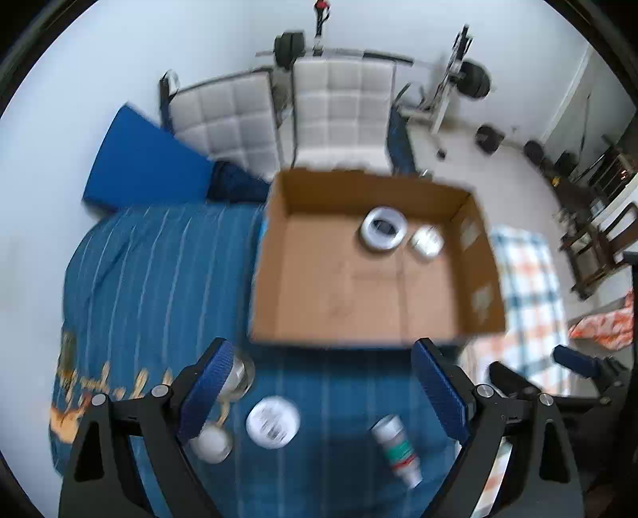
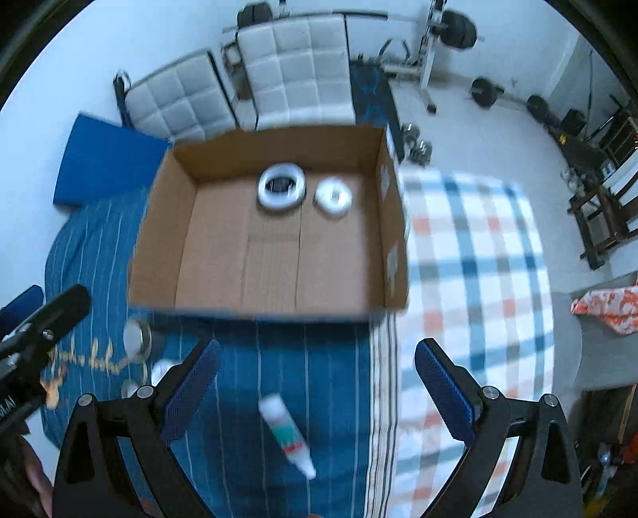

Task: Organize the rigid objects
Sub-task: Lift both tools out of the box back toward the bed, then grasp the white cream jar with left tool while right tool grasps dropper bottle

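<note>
An open cardboard box [image 1: 275, 279] [image 2: 159, 247] sits on a blue striped bedspread. It holds a white tape ring [image 1: 383, 229] [image 2: 282, 189] and a smaller white round container [image 1: 427, 241] [image 2: 333, 197]. My left gripper [image 1: 323, 390] is open and empty above the bedspread in front of the box. Below it lie a white round lid [image 1: 273, 421], a white tube [image 1: 396, 448], a small white jar [image 1: 213, 442] and a metal tin [image 1: 241, 376]. My right gripper [image 2: 317, 392] is open and empty over the tube [image 2: 287, 436].
A blue cushion [image 1: 143, 159] and two white quilted chairs [image 1: 335, 103] stand behind the box. A plaid cloth [image 2: 470, 259] lies right of the box. Weights and gym gear [image 2: 446, 36] stand by the far wall. The metal tin [image 2: 137, 338] lies at left.
</note>
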`<state>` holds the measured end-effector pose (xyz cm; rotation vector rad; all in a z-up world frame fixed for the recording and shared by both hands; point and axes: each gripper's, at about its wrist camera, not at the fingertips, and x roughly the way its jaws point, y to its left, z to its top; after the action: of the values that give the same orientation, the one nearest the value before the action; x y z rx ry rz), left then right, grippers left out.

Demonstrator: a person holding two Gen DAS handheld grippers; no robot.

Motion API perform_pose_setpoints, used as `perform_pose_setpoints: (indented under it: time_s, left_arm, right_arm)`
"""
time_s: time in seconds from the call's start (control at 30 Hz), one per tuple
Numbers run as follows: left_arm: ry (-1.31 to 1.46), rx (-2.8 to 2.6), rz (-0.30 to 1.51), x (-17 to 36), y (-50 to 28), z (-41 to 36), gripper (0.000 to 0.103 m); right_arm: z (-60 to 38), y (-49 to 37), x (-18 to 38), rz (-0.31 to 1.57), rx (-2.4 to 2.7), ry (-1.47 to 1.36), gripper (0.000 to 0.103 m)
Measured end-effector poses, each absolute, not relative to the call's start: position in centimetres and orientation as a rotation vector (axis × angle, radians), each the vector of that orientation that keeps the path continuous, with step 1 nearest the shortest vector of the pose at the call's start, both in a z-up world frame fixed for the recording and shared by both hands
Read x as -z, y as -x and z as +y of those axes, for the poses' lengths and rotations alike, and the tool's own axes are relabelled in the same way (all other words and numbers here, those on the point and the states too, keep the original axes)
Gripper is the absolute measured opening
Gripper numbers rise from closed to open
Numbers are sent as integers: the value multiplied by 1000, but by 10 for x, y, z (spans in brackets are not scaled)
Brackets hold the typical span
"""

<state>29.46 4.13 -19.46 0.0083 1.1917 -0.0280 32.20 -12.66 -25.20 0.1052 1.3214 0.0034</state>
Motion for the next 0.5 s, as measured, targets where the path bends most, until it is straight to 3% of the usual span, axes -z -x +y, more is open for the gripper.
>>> perform_pose_setpoints:
  time_s: [0.3, 0.4, 0.5]
  left_arm:
    - [-16, -93, 1481, 321, -238, 88, 92]
    - [2, -114, 1534, 353, -234, 96, 92]
    - [9, -136, 1555, 375, -236, 101, 92]
  right_arm:
    - [-96, -262, 386, 1617, -34, -142, 98]
    - [-82, -250, 426, 1694, -28, -139, 89]
    - [-75, -245, 457, 1747, -2, -136, 70]
